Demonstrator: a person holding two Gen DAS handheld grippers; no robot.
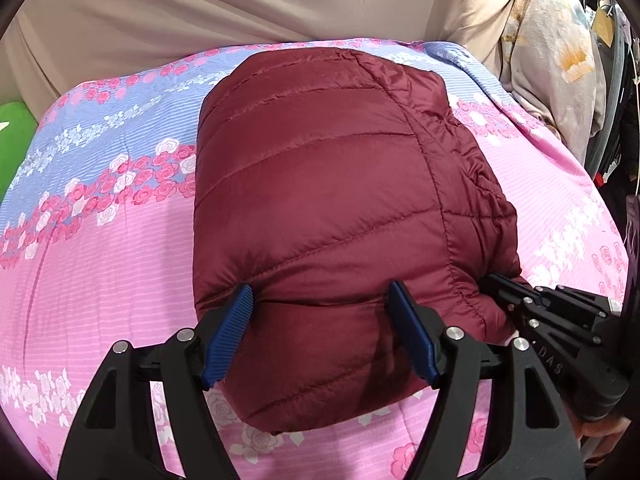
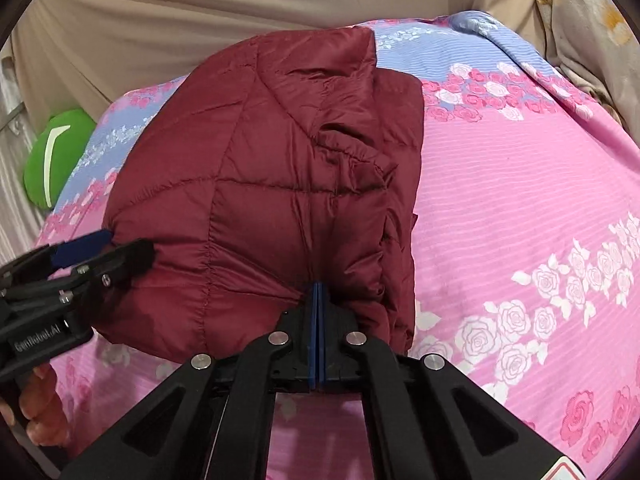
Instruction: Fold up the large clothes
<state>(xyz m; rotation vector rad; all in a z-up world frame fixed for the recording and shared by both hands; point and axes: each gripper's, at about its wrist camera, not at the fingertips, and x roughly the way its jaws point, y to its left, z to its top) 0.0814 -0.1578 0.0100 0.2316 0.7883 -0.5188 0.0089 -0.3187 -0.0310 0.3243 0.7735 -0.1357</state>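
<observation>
Folded maroon puffer jacket [image 1: 320, 200] on floral bedspread [image 1: 100, 280], left gripper [image 1: 320, 296] spread wide against it, right gripper [image 2: 318, 288] closed.

We look down steeply and close along each hand-held gripper, left [image 1: 320, 292] and right [image 2: 318, 286]; both views share the maroon jacket [image 1: 320, 184] on the bed [image 1: 100, 280].

A folded maroon puffer jacket [image 1: 320, 200] lies on the bed's floral quilt [image 1: 100, 260] (pink and blue)

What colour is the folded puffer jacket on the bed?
Dark maroon, quilted stitching; the jacket shows best in the left wrist view.
</observation>
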